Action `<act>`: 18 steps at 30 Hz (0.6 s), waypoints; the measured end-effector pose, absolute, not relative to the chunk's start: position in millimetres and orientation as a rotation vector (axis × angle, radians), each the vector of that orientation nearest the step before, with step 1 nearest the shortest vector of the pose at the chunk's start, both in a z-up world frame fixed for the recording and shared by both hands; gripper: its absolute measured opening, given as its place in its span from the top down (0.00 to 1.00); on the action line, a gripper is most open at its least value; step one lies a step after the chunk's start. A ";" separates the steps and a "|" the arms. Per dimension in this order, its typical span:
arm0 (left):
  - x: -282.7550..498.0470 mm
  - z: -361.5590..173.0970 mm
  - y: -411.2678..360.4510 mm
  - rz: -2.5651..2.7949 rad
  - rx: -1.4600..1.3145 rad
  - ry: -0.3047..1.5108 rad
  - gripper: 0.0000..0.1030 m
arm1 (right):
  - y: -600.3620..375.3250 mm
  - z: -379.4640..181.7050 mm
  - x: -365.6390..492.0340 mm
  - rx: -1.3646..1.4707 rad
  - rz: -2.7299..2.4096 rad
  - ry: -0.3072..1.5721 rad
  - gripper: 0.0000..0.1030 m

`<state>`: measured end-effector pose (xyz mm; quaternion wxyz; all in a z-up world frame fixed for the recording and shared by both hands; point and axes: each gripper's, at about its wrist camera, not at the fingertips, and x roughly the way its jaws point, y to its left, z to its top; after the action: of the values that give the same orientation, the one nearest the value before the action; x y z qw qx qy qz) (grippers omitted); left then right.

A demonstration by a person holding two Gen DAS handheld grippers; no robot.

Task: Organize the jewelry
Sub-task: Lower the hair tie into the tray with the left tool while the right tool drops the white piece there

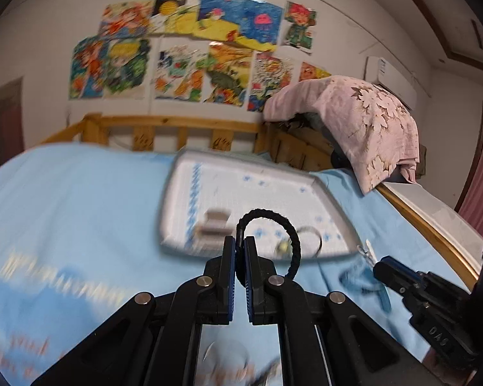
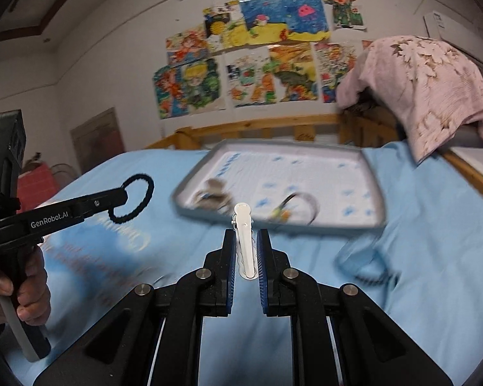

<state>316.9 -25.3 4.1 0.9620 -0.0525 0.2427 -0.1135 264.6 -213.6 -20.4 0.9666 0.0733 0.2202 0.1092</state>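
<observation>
My left gripper point(image 1: 240, 247) is shut on a black braided hair tie point(image 1: 283, 225), which loops up and to the right above the near edge of the tray; it also shows in the right wrist view point(image 2: 133, 197). My right gripper point(image 2: 246, 241) is shut on a white hair clip point(image 2: 244, 241), held upright just short of the tray. The grey-rimmed tray point(image 1: 177, 180) with a white, blue-flowered base lies on the light blue bed sheet point(image 1: 80, 186). In it lie a beige clip point(image 1: 214, 223) and a thin ring-like bracelet with a charm point(image 2: 298, 207).
A blue hair tie point(image 2: 364, 263) lies on the sheet to the right of the tray. A wooden bed rail point(image 1: 177, 125) runs behind, with a pink flowered cloth point(image 1: 364, 119) draped at the back right. The right gripper shows at the left view's right edge point(image 1: 402, 280).
</observation>
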 end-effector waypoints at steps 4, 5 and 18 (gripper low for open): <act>364.2 -5.6 -55.2 -0.224 -0.080 0.501 0.95 | -244.9 -20.1 313.2 0.155 0.154 0.452 0.89; 374.4 -10.5 -61.9 -0.219 -0.072 0.510 0.95 | -248.7 -21.2 324.5 0.158 0.140 0.461 0.89; 426.4 -71.5 -106.3 -0.246 0.005 0.714 0.94 | -281.6 -94.2 413.0 0.311 0.099 0.680 0.89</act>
<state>426.4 -106.3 -71.5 0.9295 0.0026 0.3487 -0.1202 413.0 -281.6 -94.2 0.9297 0.1520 0.3319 0.0485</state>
